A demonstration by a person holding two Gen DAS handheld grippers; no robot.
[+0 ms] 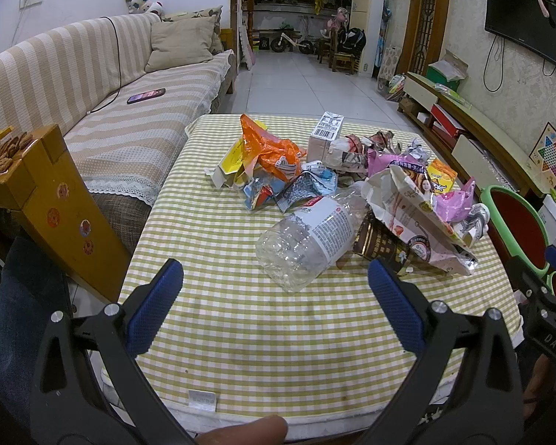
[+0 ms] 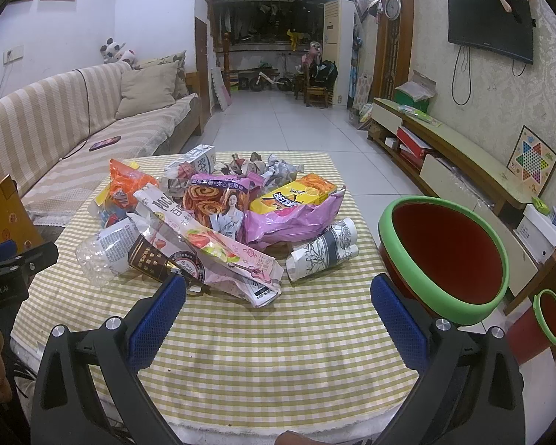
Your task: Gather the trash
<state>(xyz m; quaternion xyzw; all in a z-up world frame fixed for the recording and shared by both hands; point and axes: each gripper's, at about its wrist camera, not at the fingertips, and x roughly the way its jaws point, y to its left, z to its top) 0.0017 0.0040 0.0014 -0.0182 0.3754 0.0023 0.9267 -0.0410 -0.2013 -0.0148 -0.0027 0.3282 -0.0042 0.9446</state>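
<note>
we hold both tongs, left gripper (image 1: 276, 289) and right gripper (image 2: 278, 304), wide open and empty. trash pile (image 1: 344, 193) sits mid-table (image 1: 241, 333); bin (image 2: 444, 256) right. collecting seems unstarted; next, we judge, grip the near bottle (image 1: 307, 241).

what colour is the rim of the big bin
Green rim, red inside; clearest in the right wrist view.

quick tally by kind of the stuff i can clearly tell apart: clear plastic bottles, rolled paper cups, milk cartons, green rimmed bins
clear plastic bottle: 1
rolled paper cup: 1
milk carton: 1
green-rimmed bin, plus a smaller one: 2
Total: 5
The crumpled wrappers overlap too much for a sure count.
</note>
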